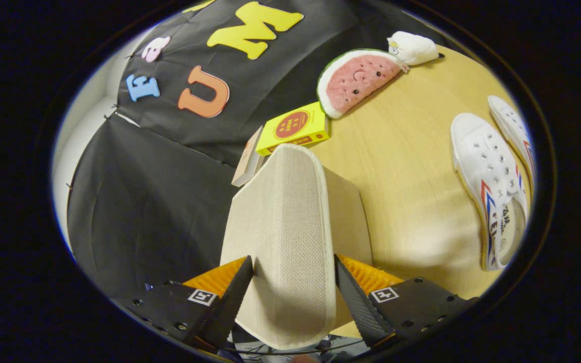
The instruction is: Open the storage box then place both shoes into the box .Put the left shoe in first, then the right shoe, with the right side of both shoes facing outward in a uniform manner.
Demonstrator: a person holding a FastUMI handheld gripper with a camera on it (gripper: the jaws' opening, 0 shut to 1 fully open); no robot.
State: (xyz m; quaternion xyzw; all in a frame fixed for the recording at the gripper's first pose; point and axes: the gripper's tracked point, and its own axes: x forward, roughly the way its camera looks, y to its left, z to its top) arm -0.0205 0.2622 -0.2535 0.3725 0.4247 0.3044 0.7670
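Jaws: gripper (pixel 293 282) clenched on the storage box lid (pixel 283 227), 1 finger on each side.
Table (pixel 401 166): wooden.
Shoes: 2 white shoes (pixel 492 181) well right of the fingers.
Watermelon plush (pixel 356 80): beyond the lid.
Yellow box (pixel 294 127): just past the lid.

A: What carries the things?
B: A pale wooden desk (pixel 411 166). At its far edge lie a watermelon-slice plush toy (pixel 356 80), a small white plush toy (pixel 414 48) and a flat yellow box (pixel 294 127).
A: And nearer?
B: Two white lace-less canvas shoes (pixel 492 181), side by side; a beige fabric storage box (pixel 290 227).
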